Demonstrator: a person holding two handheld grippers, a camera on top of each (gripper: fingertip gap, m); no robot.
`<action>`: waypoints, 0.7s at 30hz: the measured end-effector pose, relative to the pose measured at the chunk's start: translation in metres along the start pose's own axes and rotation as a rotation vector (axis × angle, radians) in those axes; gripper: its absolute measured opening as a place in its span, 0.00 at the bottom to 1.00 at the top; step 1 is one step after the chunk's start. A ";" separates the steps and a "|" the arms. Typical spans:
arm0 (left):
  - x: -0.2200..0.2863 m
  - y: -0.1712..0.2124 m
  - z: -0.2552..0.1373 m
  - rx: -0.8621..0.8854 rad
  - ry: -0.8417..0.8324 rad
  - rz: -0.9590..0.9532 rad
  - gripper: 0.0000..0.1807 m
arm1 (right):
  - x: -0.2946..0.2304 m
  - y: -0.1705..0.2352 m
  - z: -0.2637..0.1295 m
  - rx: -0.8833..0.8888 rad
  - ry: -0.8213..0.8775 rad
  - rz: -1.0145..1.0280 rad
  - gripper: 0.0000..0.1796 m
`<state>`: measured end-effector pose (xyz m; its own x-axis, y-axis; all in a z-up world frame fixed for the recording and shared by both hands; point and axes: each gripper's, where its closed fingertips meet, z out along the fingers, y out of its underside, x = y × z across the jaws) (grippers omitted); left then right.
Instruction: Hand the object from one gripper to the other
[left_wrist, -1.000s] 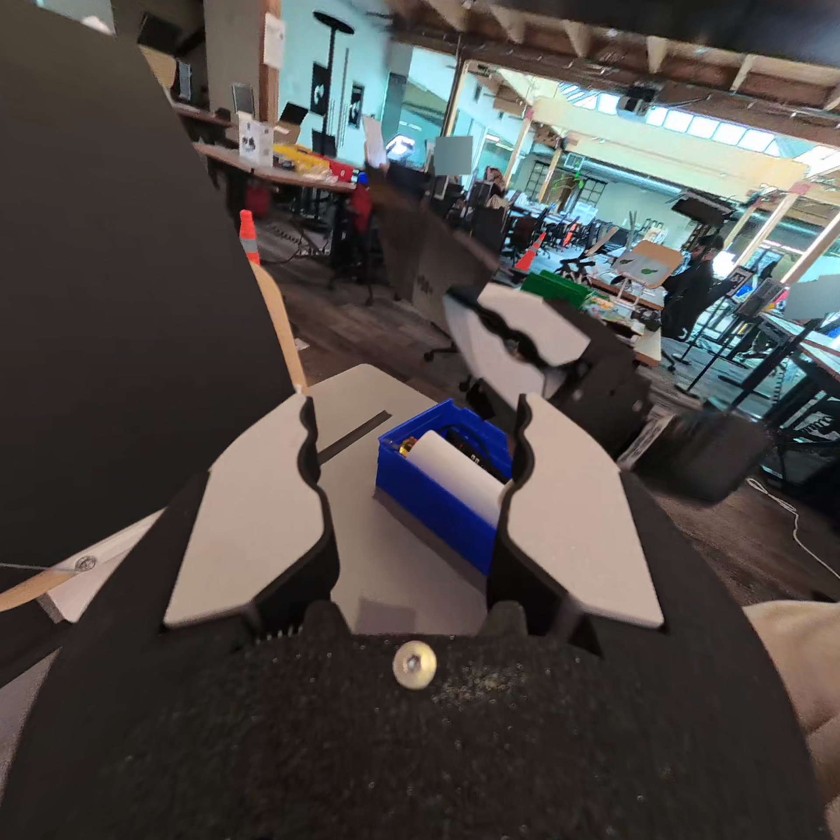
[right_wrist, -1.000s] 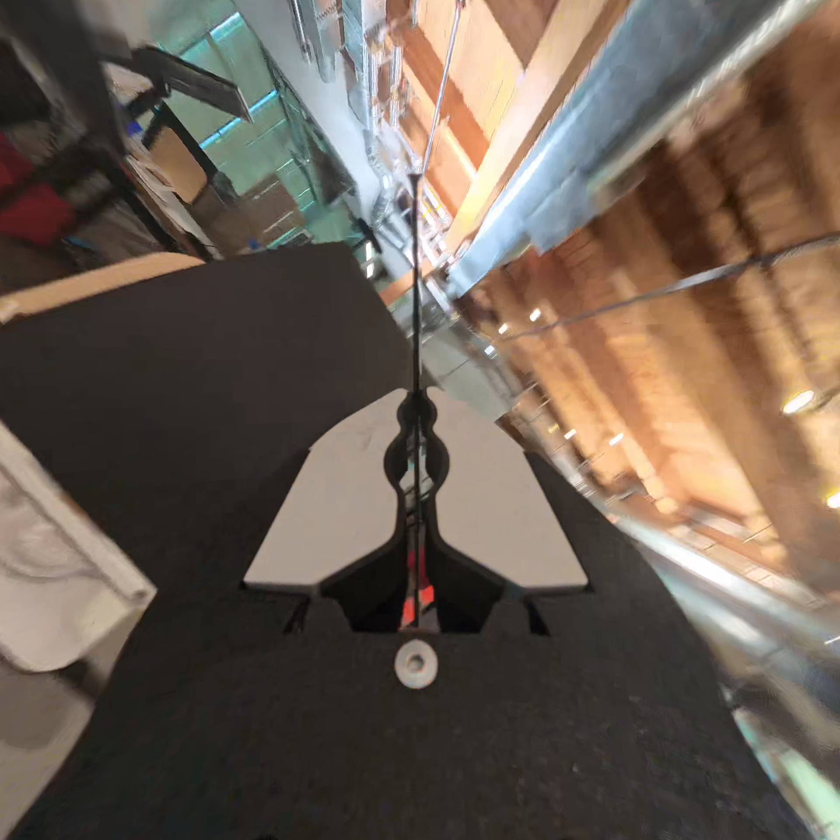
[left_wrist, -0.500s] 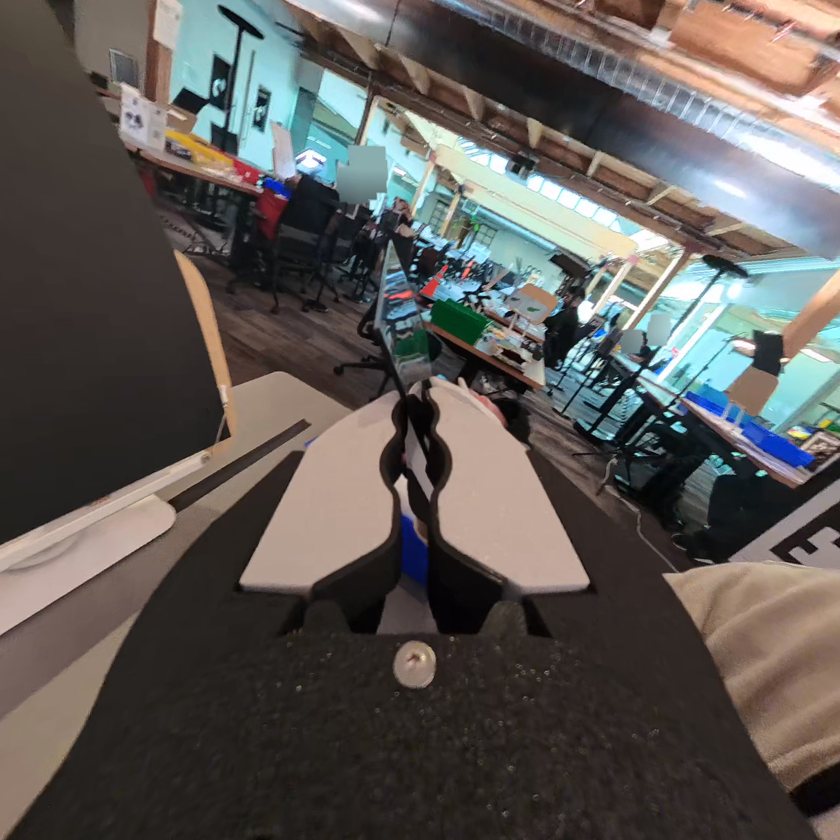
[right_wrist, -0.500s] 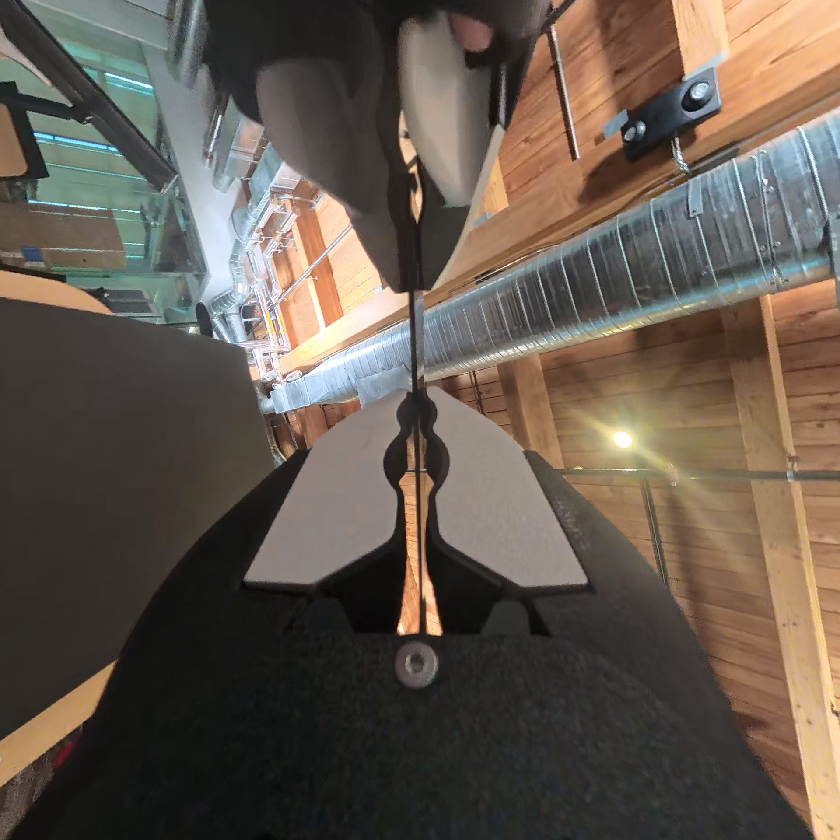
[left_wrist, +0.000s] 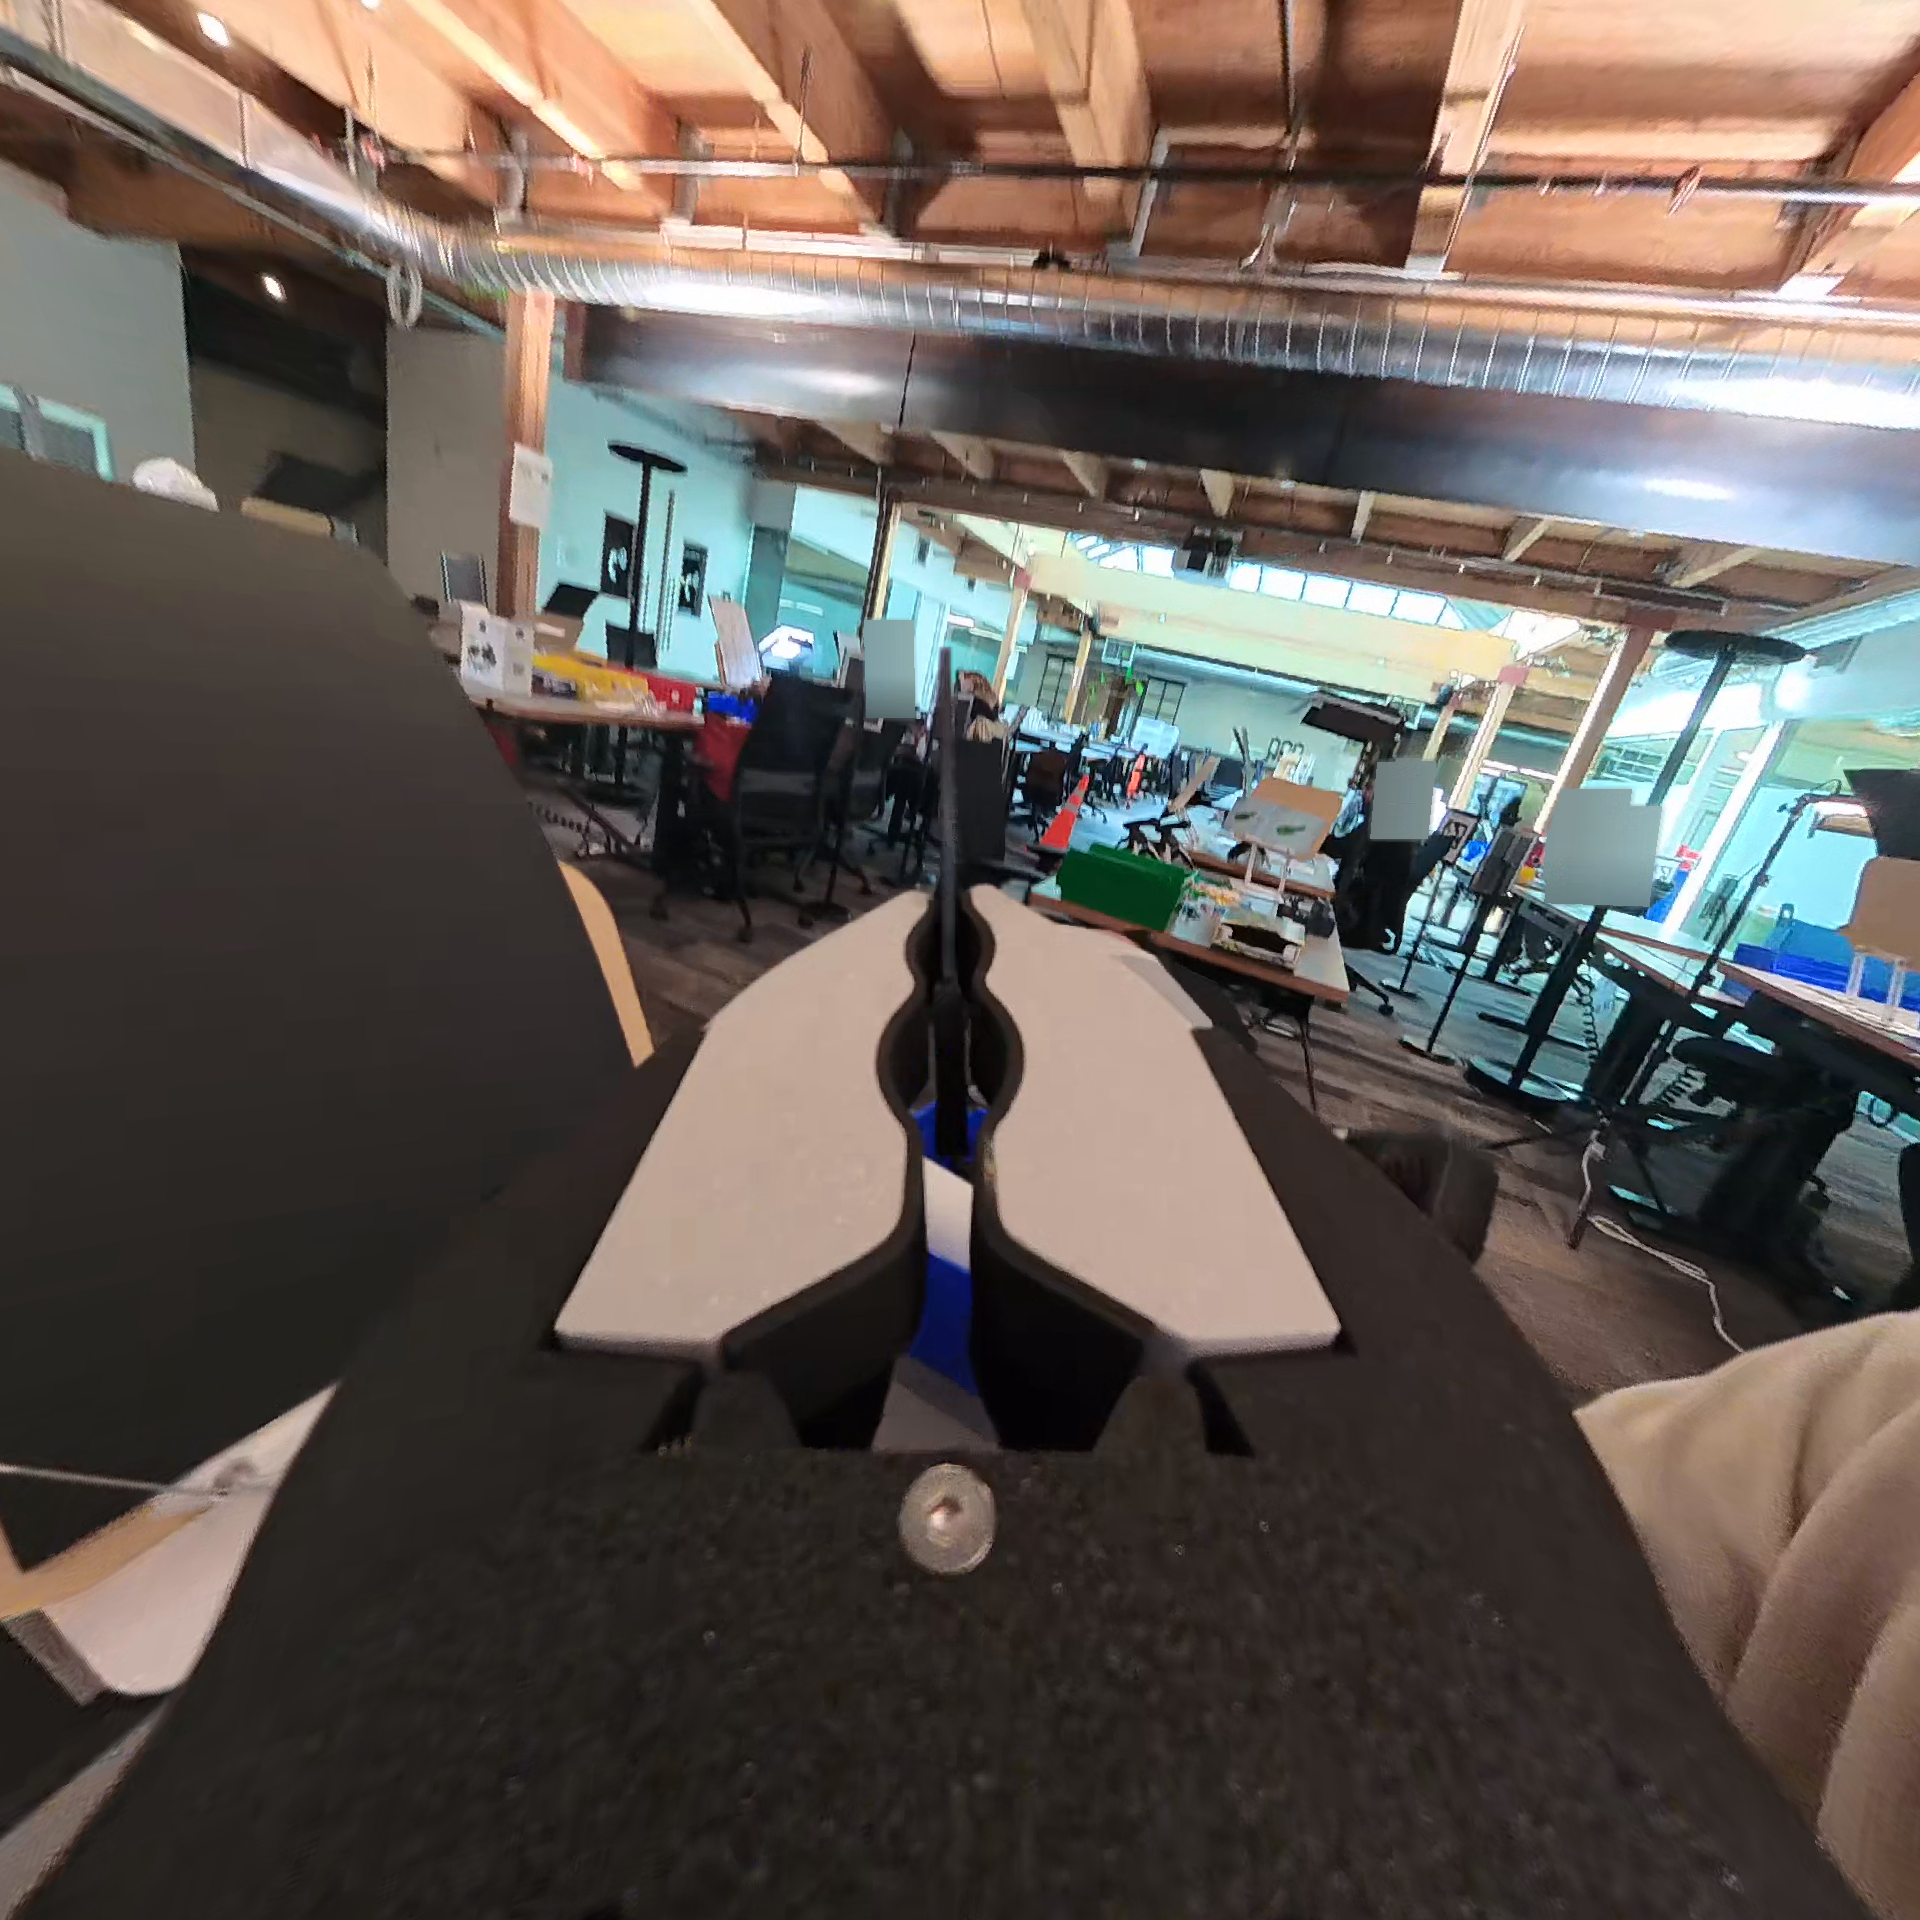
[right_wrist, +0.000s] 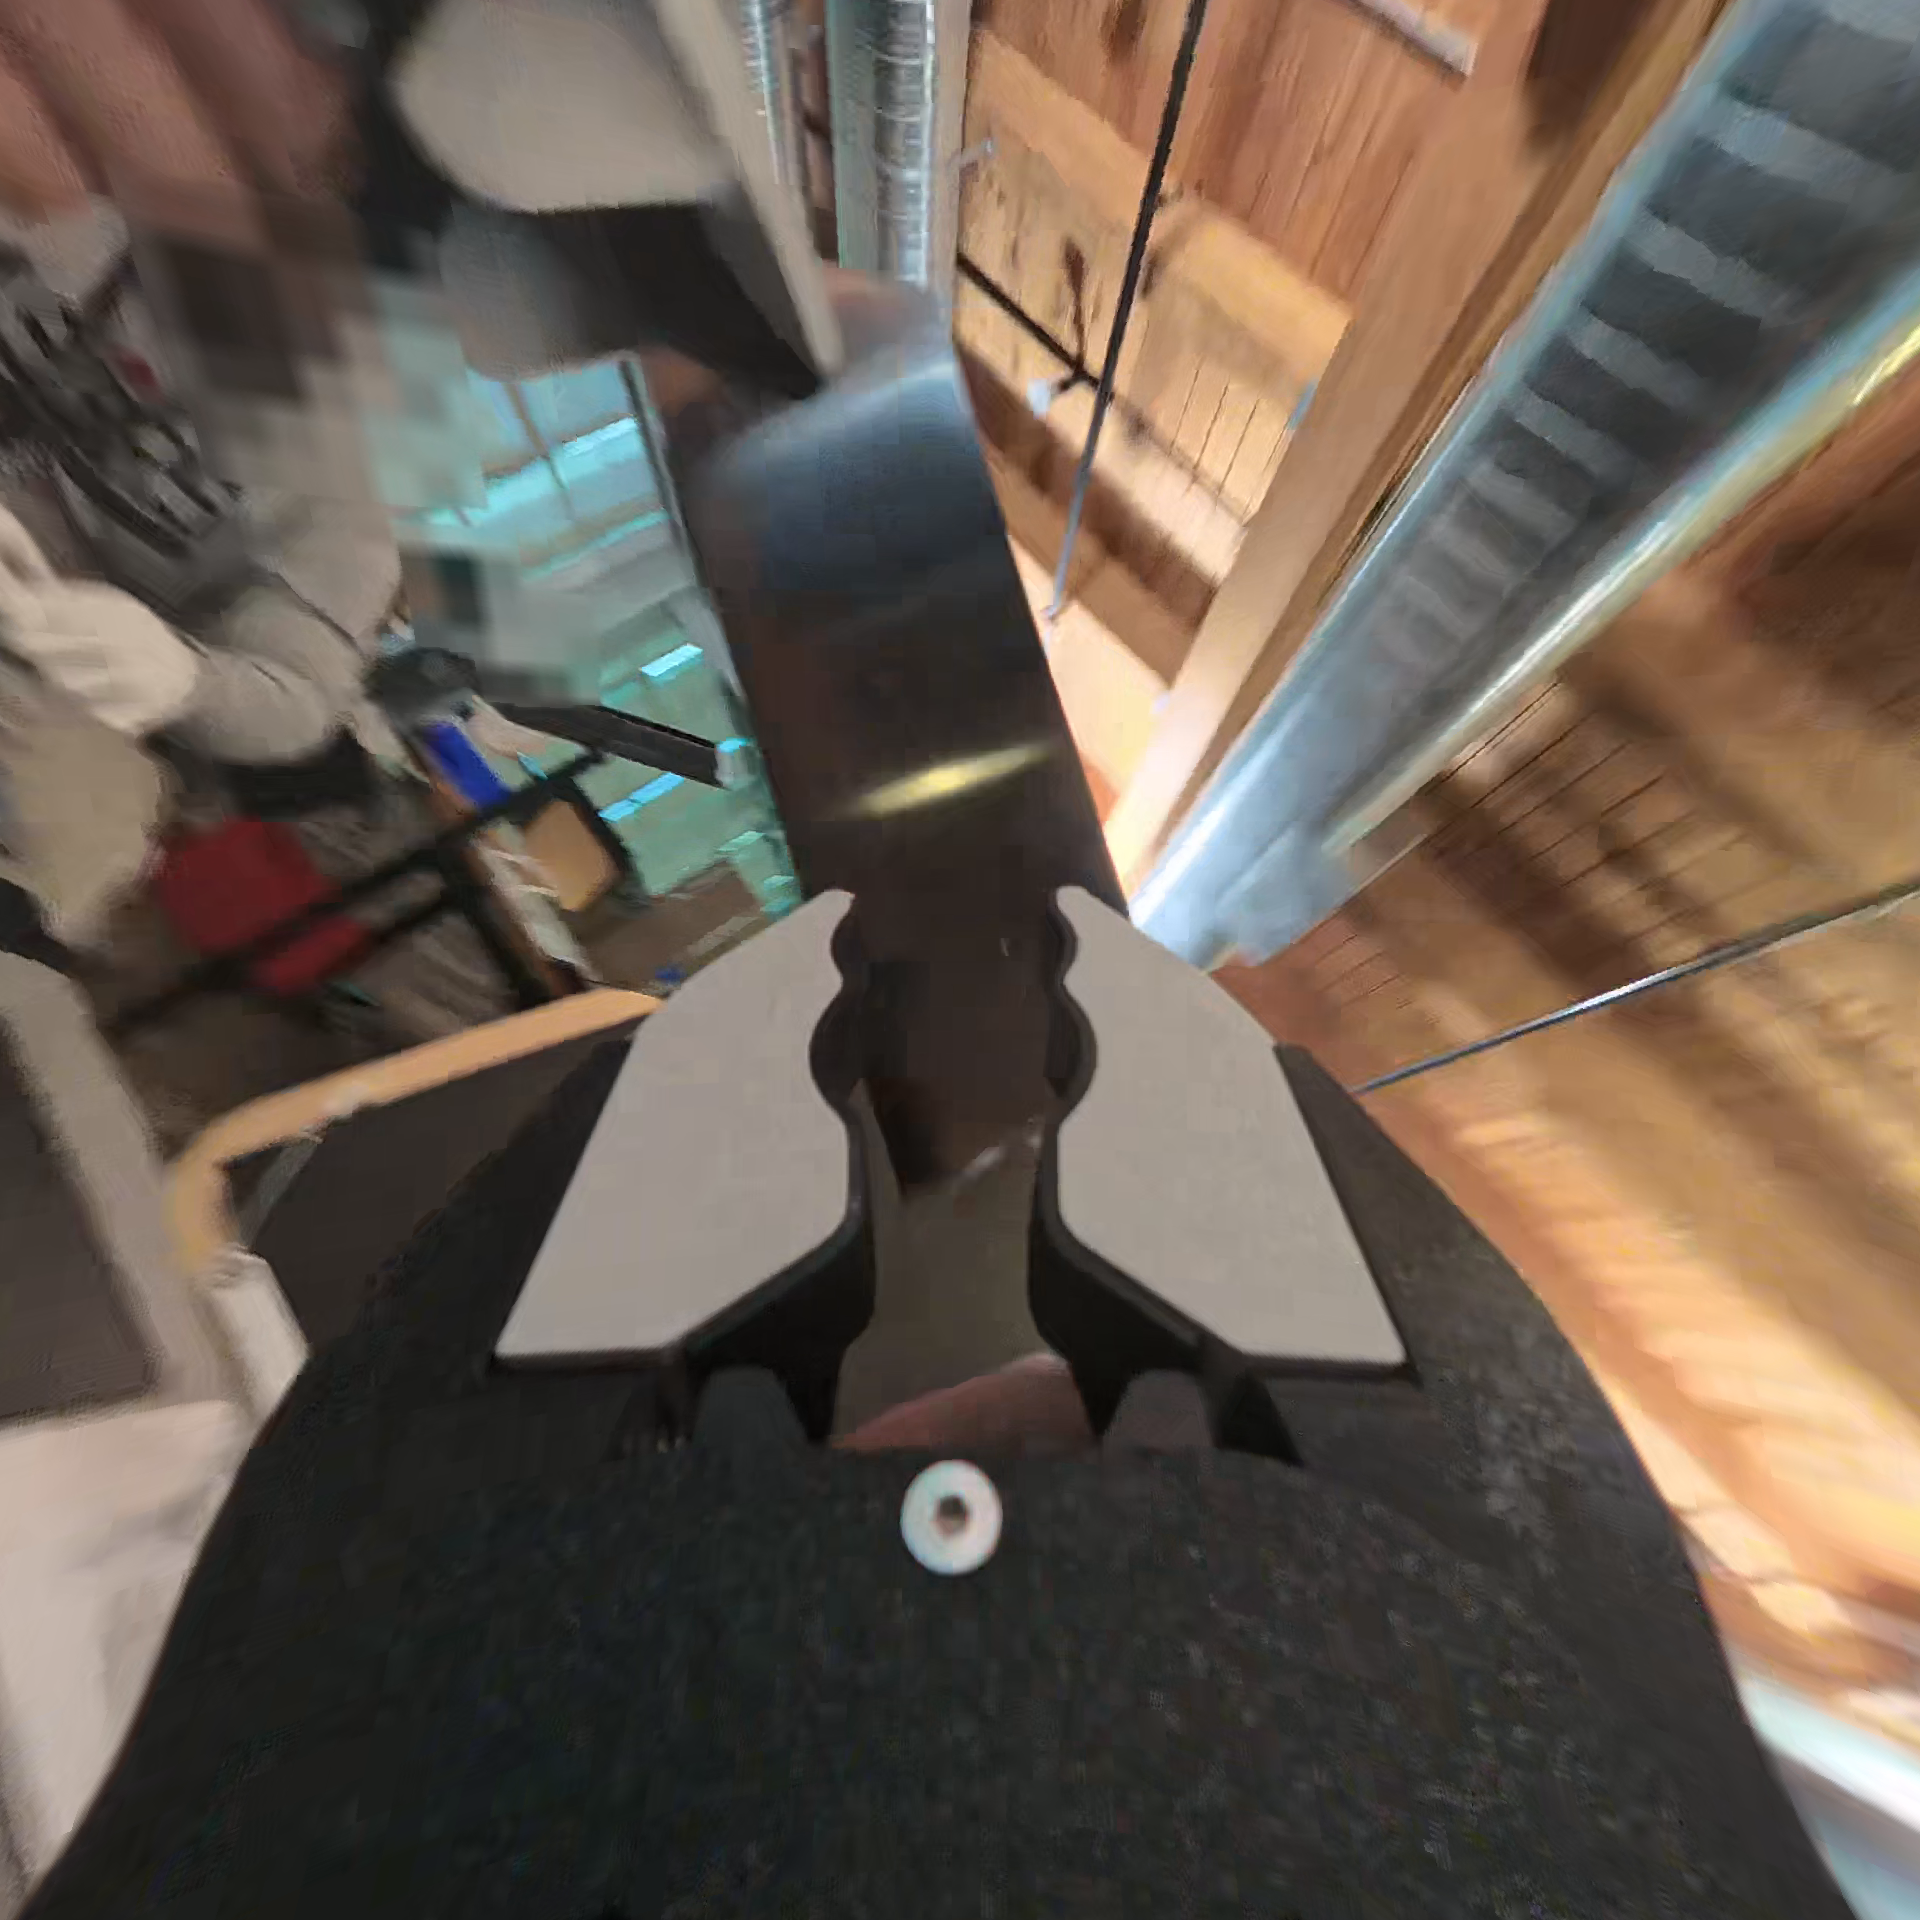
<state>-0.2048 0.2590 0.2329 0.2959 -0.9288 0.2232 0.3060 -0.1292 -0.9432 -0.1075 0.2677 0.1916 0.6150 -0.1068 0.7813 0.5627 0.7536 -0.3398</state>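
My left gripper (left_wrist: 948, 904) is shut on a thin dark flat sheet (left_wrist: 945, 790). I see the sheet edge-on, and it sticks up past the fingertips. In the right wrist view the same sheet (right_wrist: 894, 623) shows as a broad glossy dark strip running away from my right gripper (right_wrist: 956, 914). The right gripper's fingers are open, standing apart on either side of the strip's near end. The left gripper shows as a blur at the top left of the right wrist view (right_wrist: 561, 114).
A blue bin (left_wrist: 945, 1309) shows through the gap under the left fingers. A large black panel (left_wrist: 208, 935) fills the left. A person's pale sleeve (left_wrist: 1766, 1507) is at the lower right. Desks, chairs, a green bin (left_wrist: 1122, 883) and an orange cone (left_wrist: 1065, 821) stand beyond.
The left gripper closed on the sheet's far end while the right still held it. The right gripper has now opened and let go. Both views have swung.
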 end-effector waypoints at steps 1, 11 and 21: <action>0.000 -0.005 -0.005 0.022 -0.001 0.014 0.01 | 0.001 0.003 0.000 -0.013 -0.054 0.126 0.14; 0.004 0.039 -0.007 -0.295 0.026 0.172 0.01 | -0.022 -0.009 -0.032 0.008 -0.740 1.115 0.24; 0.021 0.135 0.021 -0.747 0.149 0.315 0.01 | -0.081 0.000 -0.052 -0.213 -1.026 1.058 0.18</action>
<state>-0.1382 0.2294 0.1159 0.1282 -0.9897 -0.0643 -0.4698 -0.0035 -0.8828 -0.1284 0.2427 0.1009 0.1830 0.9761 0.1174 0.2386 0.0718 -0.9685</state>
